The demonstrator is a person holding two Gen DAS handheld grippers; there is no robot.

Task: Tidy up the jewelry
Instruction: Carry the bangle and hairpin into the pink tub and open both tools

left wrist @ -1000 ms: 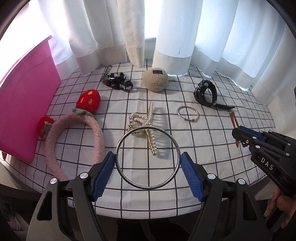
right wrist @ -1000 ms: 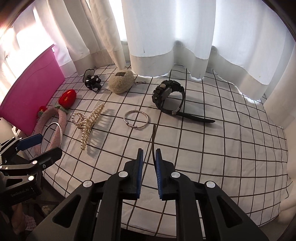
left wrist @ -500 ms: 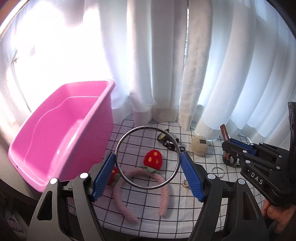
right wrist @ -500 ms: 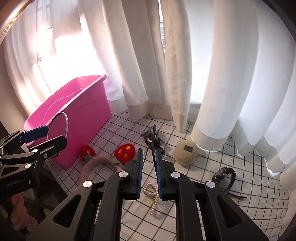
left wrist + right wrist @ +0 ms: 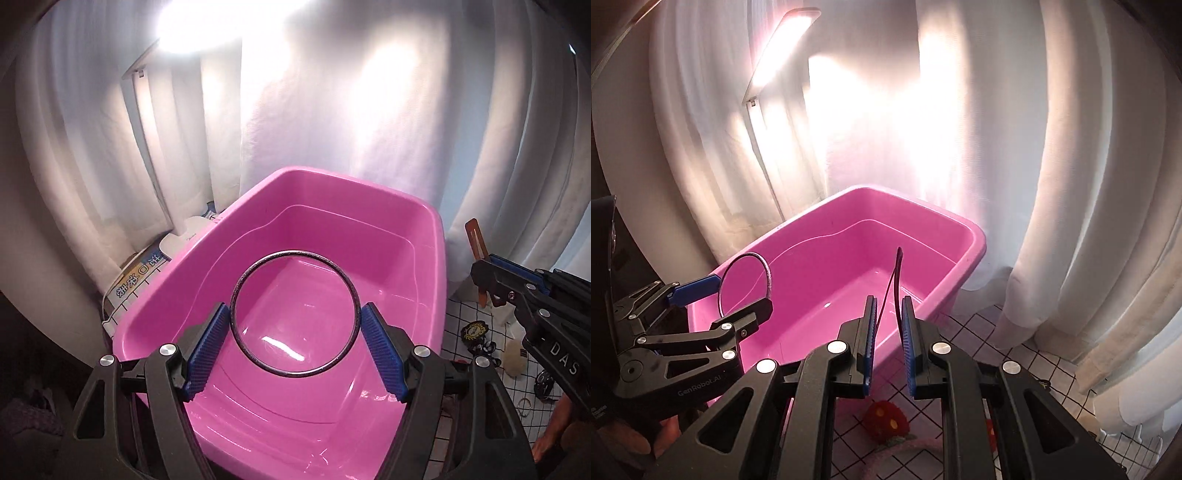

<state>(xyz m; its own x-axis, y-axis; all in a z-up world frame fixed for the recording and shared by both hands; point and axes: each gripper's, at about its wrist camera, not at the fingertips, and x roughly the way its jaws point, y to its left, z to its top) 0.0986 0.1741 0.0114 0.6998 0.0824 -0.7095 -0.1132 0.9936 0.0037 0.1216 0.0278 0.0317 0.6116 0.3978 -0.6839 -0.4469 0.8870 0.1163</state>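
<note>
Bangle clamped across its width by left gripper, held over pink tub. Clip pinched in right gripper (jaws together) above the tub's near rim; it could be dropped outside if released here.

Strong backlight through the white curtains; blown-out glare patches near the top of both views; the pink tub shows glossy specular streaks inside; lower corners dark, heavy fisheye bending at the edges; right-wrist view warmer and hazier.
</note>
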